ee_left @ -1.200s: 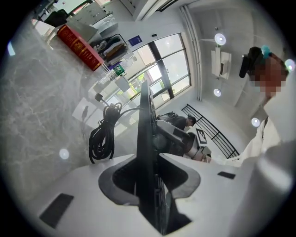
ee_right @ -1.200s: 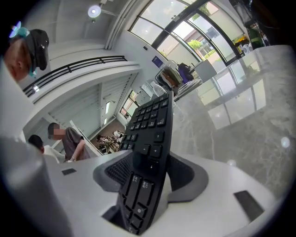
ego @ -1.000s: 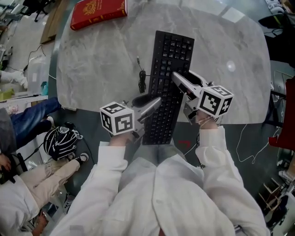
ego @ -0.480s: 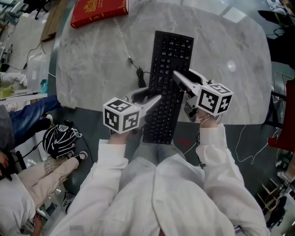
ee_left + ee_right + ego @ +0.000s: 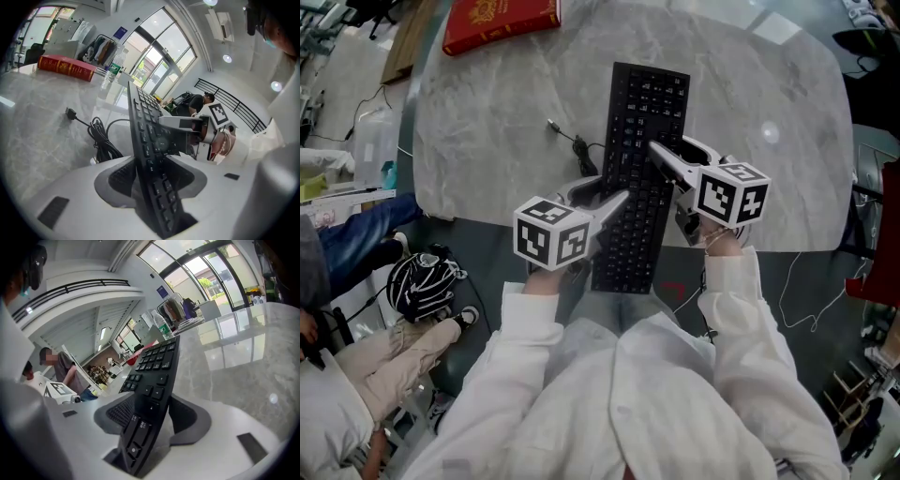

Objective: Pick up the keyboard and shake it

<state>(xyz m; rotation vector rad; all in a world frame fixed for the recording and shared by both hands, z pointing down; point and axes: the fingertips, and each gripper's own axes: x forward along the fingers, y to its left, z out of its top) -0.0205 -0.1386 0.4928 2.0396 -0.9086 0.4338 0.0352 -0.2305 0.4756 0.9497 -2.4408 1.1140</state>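
Observation:
A black keyboard point(image 5: 642, 141) points lengthwise away from me, its near end out past the table's front edge. My left gripper point(image 5: 600, 195) grips its near left edge and my right gripper point(image 5: 677, 155) its right edge. In the left gripper view the keyboard point(image 5: 150, 140) stands edge-on between the pads of that gripper point(image 5: 154, 174). These jaws have just been opening, with the keyboard still between them. In the right gripper view the keyboard point(image 5: 154, 376) is pinched the same way by my right gripper point(image 5: 150, 417). Its black cable point(image 5: 581, 155) trails left on the table.
The grey marble table point(image 5: 487, 122) carries a red book point(image 5: 500, 23) at its far left corner. A person sits on the floor to the left, beside a black-and-white helmet point(image 5: 422, 286). Cables lie on the floor at right.
The cable's plug has slid left across the table and the coil has stretched out. My left gripper has rolled and shifted slightly right; the keyboard's far end has swung a little left.

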